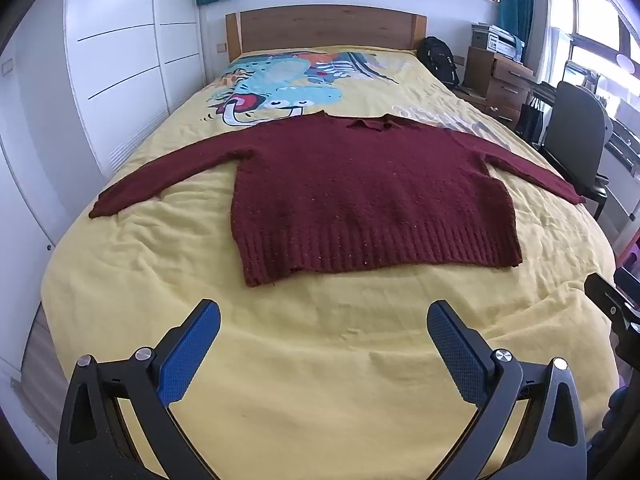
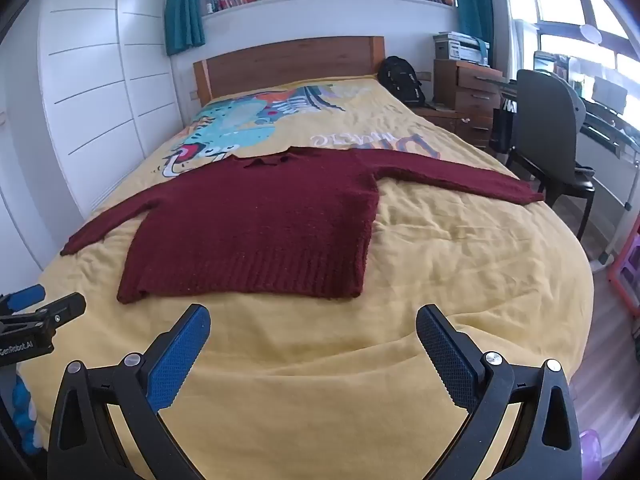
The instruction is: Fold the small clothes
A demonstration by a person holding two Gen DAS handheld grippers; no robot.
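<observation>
Both claws are spread as wide as I see them go, nothing between the pads. My left gripper [image 1: 323, 322] hangs over bare yellow bedspread [image 1: 320, 360] near the foot of the bed, tilted down toward it; its blue pads [image 1: 188, 354] touch nothing. My right gripper [image 2: 313, 328] is the same — jaws fully apart, blue pads [image 2: 178, 360] clear of the cover, pointing down at the bedspread [image 2: 460, 260].

The dark red knit sweater [image 1: 360, 192] lies flat on the bedspread, unfolded, across the middle of the bed. Ribbed hem faces me, collar faces the wooden headboard [image 1: 326, 26]. Both sleeves are spread out sideways, each reaching close to a bed edge. From the left wrist view the hem sits just ahead of the fingertips, roughly centred between them. From the right wrist view the sweater [image 2: 256, 224] sits ahead and off to the left, with its right hem corner just ahead of the gap between my fingers.

Neither claw touches the sweater — there is a strip of bare cover between the hem and both sets of tips.

Each gripper shows at the edge of the other's view: the right one at the left camera's right edge, the left one at the right camera's left edge.

A cartoon print [image 1: 276, 84] covers the bedspread beyond the collar.
</observation>
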